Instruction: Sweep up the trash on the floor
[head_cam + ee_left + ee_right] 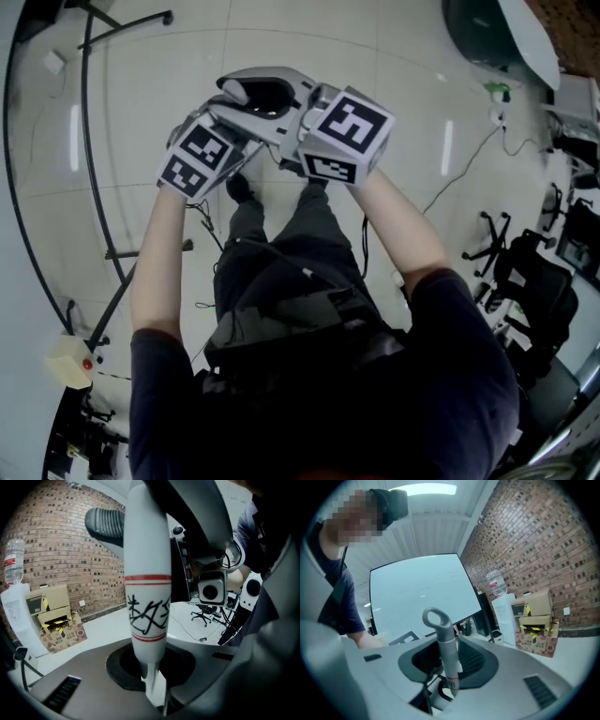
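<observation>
The person is standing on the pale tiled floor (141, 103) and holding both grippers up close under the head camera. The two marker cubes are filling the upper centre of the head view, with the left cube (197, 155) left of centre and the right cube (347, 136) near it on the right. Bare forearms are running down from them to the dark shirt at the bottom of the frame.

In the left gripper view, the left gripper (151, 674) is clenching a white handle (147, 573). The handle is rising through the middle of the frame, banded with red stripes around a black scrawl, and the jaws are pressing nearly together on its narrow lower end.

In the right gripper view, the right gripper (449, 665) is grasping a grey handle (447, 648) that is standing upright at centre. Its hanging loop (433, 618) is showing just above the jaws, and the ribbed pads are sitting against its sides.

A brick wall (61, 550) is curving across the upper left of the left gripper view, with cardboard boxes (54, 616) at its foot and a water bottle (13, 559) at the far left edge. A large white board (422, 592) is filling the centre of the right gripper view.

A black cable (469, 159) is trailing over the floor at the right of the head view. The small bit at upper left (53, 62) is too small to tell as trash or not.
</observation>
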Demonstrator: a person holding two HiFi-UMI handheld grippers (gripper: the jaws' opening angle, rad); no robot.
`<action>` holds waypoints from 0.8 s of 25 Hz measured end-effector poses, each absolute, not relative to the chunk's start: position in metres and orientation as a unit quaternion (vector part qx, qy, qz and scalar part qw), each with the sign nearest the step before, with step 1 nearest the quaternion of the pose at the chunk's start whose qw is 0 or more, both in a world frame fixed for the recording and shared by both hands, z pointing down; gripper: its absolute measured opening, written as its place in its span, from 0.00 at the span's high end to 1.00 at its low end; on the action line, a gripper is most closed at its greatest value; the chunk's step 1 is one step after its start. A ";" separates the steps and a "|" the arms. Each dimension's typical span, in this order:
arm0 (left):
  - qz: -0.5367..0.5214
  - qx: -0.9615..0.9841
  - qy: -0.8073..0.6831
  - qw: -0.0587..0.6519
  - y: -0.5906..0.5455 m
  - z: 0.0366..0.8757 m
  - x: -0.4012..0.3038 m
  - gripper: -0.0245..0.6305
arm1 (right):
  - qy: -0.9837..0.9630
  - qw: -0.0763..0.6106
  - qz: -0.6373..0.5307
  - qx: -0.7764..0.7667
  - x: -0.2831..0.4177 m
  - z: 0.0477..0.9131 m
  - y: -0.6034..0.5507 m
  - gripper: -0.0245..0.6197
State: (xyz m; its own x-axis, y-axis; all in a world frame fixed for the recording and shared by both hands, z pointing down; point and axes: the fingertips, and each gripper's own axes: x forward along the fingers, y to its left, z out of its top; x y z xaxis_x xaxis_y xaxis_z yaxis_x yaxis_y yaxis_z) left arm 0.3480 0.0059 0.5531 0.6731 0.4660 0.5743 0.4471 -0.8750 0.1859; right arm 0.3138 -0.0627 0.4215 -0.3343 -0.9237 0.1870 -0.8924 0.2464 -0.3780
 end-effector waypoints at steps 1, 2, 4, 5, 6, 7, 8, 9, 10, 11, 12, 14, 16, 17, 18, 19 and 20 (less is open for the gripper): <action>0.318 0.914 0.252 0.013 0.007 0.545 0.343 0.92 | 0.788 0.037 -0.210 -0.577 0.310 0.413 -0.061 0.76; 0.317 0.914 0.253 0.011 0.009 0.536 0.336 0.93 | 0.788 0.039 -0.208 -0.578 0.304 0.405 -0.059 0.76; 0.308 0.919 0.248 -0.002 0.007 0.518 0.324 0.93 | 0.789 0.044 -0.191 -0.582 0.292 0.387 -0.059 0.77; 0.298 0.924 0.241 -0.013 0.002 0.507 0.322 0.93 | 0.792 0.044 -0.175 -0.584 0.289 0.376 -0.061 0.77; 0.285 0.929 0.233 -0.026 -0.005 0.496 0.323 0.93 | 0.794 0.044 -0.157 -0.585 0.287 0.364 -0.065 0.77; 0.274 0.935 0.224 -0.038 -0.011 0.484 0.323 0.93 | 0.796 0.042 -0.140 -0.587 0.285 0.353 -0.068 0.77; 0.264 0.939 0.216 -0.050 -0.015 0.474 0.323 0.93 | 0.797 0.040 -0.125 -0.590 0.282 0.342 -0.070 0.78; 0.255 0.942 0.207 -0.063 -0.019 0.464 0.321 0.93 | 0.796 0.038 -0.113 -0.594 0.279 0.332 -0.071 0.78; 0.247 0.946 0.198 -0.077 -0.022 0.455 0.320 0.93 | 0.794 0.035 -0.102 -0.599 0.275 0.324 -0.072 0.78; 0.239 0.948 0.190 -0.090 -0.025 0.446 0.318 0.93 | 0.791 0.031 -0.090 -0.604 0.271 0.315 -0.073 0.78; 0.230 0.950 0.183 -0.102 -0.026 0.437 0.316 0.93 | 0.788 0.026 -0.077 -0.611 0.266 0.306 -0.072 0.78; 0.209 0.955 0.173 -0.120 -0.028 0.418 0.310 0.93 | 0.780 0.018 -0.040 -0.624 0.255 0.286 -0.070 0.79; 0.182 0.959 0.166 -0.136 -0.028 0.396 0.305 0.93 | 0.773 0.009 -0.004 -0.635 0.244 0.266 -0.067 0.79; 0.169 0.961 0.163 -0.143 -0.029 0.386 0.302 0.93 | 0.769 0.006 0.012 -0.639 0.239 0.258 -0.065 0.80; 0.157 0.963 0.160 -0.149 -0.029 0.377 0.299 0.93 | 0.765 0.003 0.026 -0.643 0.235 0.250 -0.064 0.80; 0.147 0.964 0.157 -0.155 -0.029 0.369 0.296 0.93 | 0.762 0.000 0.038 -0.647 0.230 0.243 -0.062 0.80; 0.138 0.965 0.154 -0.160 -0.030 0.362 0.293 0.93 | 0.759 -0.005 0.048 -0.650 0.226 0.238 -0.061 0.80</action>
